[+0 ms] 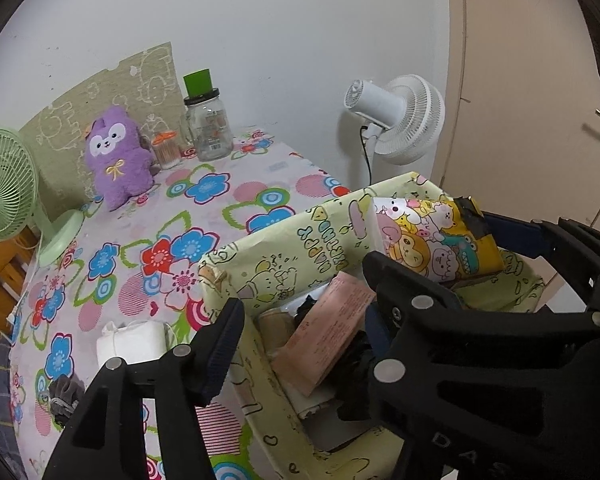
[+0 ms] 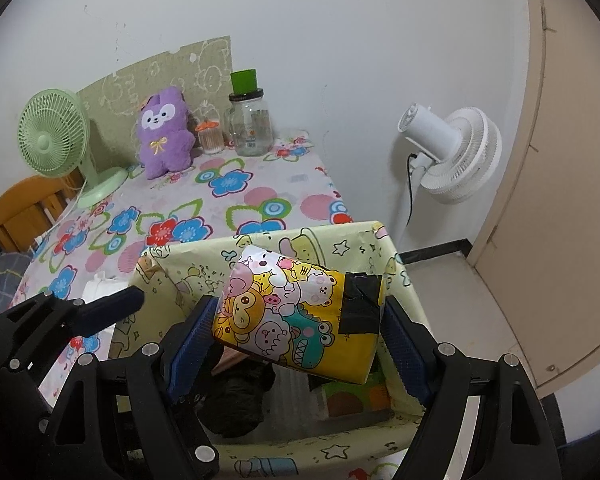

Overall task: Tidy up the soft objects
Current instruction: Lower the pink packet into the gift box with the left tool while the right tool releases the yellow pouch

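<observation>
Yellow cartoon pack [image 2: 296,320] clamped in right tongs [image 2: 300,340] above box rim [image 2: 260,240]; left tongs [image 1: 300,320] gape empty.

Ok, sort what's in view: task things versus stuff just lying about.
In play:
- cartoon-print pack, gripped by the right claw
- yellow storage box beneath it
- left claw, open over the box
- purple plush, possibly

Lying about:
- green fan
- white fan
- glass jar
- floral tablecloth

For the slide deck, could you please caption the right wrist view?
Right gripper holds a cartoon-print pack above the open yellow storage box on the flowered table.
</observation>
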